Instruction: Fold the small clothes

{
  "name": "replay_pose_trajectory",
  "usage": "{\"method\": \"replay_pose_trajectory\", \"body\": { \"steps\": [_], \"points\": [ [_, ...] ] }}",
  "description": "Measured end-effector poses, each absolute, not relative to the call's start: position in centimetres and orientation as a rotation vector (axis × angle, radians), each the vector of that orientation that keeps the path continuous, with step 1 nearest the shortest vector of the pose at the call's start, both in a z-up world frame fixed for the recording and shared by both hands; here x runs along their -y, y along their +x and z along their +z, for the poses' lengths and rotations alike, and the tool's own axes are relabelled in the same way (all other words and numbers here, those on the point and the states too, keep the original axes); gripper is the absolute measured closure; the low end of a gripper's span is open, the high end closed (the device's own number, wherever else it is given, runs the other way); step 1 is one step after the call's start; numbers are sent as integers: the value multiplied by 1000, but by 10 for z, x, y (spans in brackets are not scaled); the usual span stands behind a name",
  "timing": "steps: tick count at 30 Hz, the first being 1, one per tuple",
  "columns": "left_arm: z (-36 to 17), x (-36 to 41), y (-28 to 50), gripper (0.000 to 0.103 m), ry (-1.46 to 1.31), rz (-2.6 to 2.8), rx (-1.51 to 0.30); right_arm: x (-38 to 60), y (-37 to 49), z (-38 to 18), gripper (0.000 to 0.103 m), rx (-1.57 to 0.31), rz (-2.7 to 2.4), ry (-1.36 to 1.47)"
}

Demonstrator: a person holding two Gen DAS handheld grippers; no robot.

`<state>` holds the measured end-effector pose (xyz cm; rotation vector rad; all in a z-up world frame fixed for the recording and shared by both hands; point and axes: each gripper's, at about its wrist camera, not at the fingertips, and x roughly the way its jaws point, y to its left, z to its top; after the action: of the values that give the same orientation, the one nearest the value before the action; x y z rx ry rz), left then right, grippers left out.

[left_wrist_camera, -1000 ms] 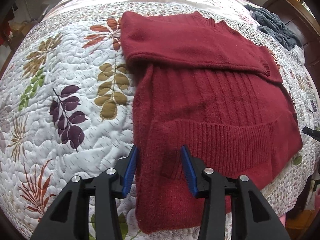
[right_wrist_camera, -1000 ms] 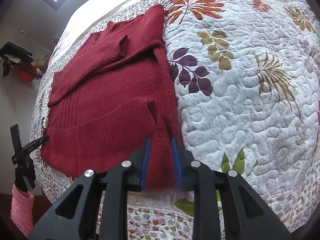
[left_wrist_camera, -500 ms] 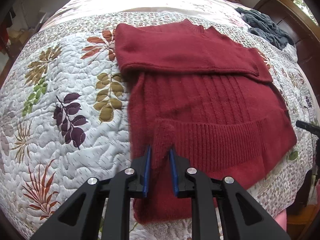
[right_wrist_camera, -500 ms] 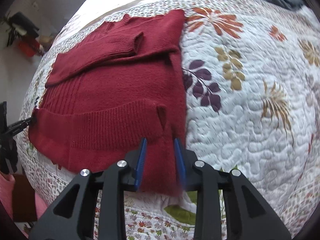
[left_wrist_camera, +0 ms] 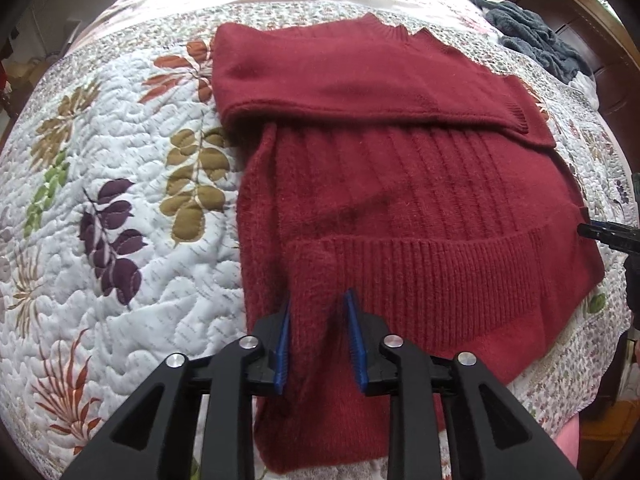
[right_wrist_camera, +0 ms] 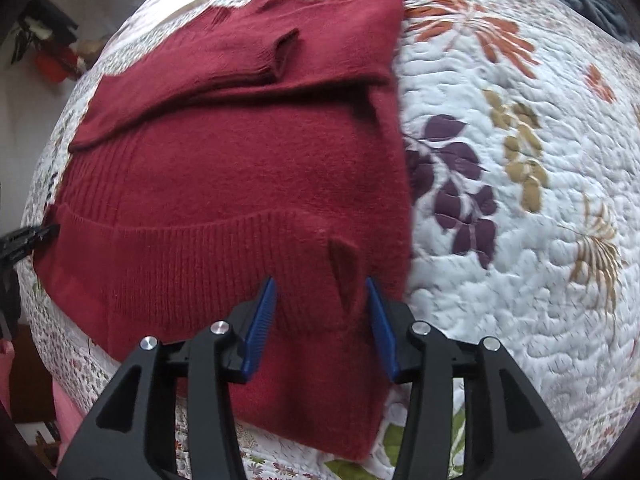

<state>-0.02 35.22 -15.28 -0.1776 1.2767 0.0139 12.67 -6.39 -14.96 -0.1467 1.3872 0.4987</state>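
In the left wrist view, the left gripper (left_wrist_camera: 318,336) is hovering low over the near corner of the red sweater (left_wrist_camera: 400,200), its blue-padded jaws standing a little apart with a raised ridge of the knit sitting between them; the pads are lying close along that ridge, though I cannot tell whether they are pressing it. In the right wrist view, the right gripper (right_wrist_camera: 322,322) is standing with its jaws wide apart over the opposite near corner of the sweater (right_wrist_camera: 240,168), fabric lying between the pads and not touching either, and a small peaked fold of knit is rising just beyond them. The ribbed hem band is running across the garment just past both sets of jaws, folded up over the body. Beyond that the ribbed body is lying flat on the quilt (left_wrist_camera: 120,208), a white bedspread stitched with purple, olive and rust leaves. Farther on, the sleeves are lying folded across the chest, one cuff showing open in the right wrist view, and the collar is sitting at the far edge. At the far corner of the bed a grey garment (left_wrist_camera: 536,40) is lying bunched, well apart from the sweater, beside a dark wooden headboard (left_wrist_camera: 592,32)
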Motion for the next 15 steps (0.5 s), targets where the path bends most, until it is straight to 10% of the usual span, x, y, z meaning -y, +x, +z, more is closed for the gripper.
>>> {"method": "replay_pose_trajectory", "body": {
  "steps": [3, 15],
  "points": [
    [-150, -350, 0, 87, -169, 22, -1260, 56, 124, -151, 95, -1385, 515, -198],
    [-157, -355, 0, 86, -194, 5, -1262, 63, 118, -151, 86, -1396, 532, -203]
  ]
}}
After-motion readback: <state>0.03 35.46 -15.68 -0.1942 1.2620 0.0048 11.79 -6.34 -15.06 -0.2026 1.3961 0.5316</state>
